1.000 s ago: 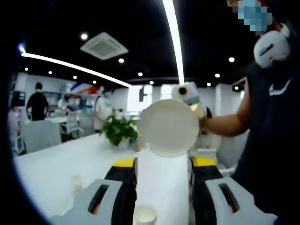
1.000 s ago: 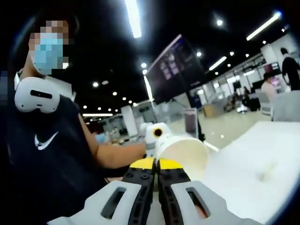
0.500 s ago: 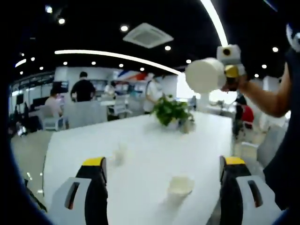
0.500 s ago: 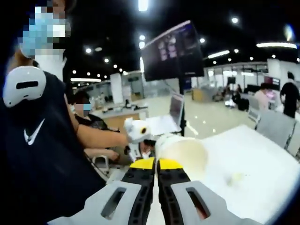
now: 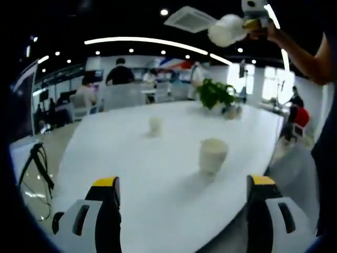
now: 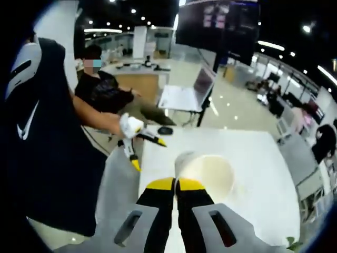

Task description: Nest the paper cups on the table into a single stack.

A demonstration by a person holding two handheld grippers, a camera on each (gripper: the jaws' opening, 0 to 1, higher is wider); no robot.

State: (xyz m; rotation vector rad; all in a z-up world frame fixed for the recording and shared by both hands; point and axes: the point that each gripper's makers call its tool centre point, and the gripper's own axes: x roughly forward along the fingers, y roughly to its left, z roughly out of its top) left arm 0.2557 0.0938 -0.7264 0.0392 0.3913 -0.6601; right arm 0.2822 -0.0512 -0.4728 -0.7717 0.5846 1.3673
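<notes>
The right hand-held gripper point(image 6: 176, 184) is clenched on the rim of a paper cup point(image 6: 206, 173), which lies sideways just past its tips, mouth open to the camera. The left hand-held gripper point(image 5: 181, 184) is released, jaws spread wide. Ahead of it, between the jaws and slightly toward the right one, a second paper cup point(image 5: 213, 155) stands upright on the white worktop point(image 5: 131, 174); a third cup point(image 5: 154, 125) stands farther off. These cups are probably light, thin-walled and easily crushed, so a gentle pinch at the stiffer rolled rim suits best.
</notes>
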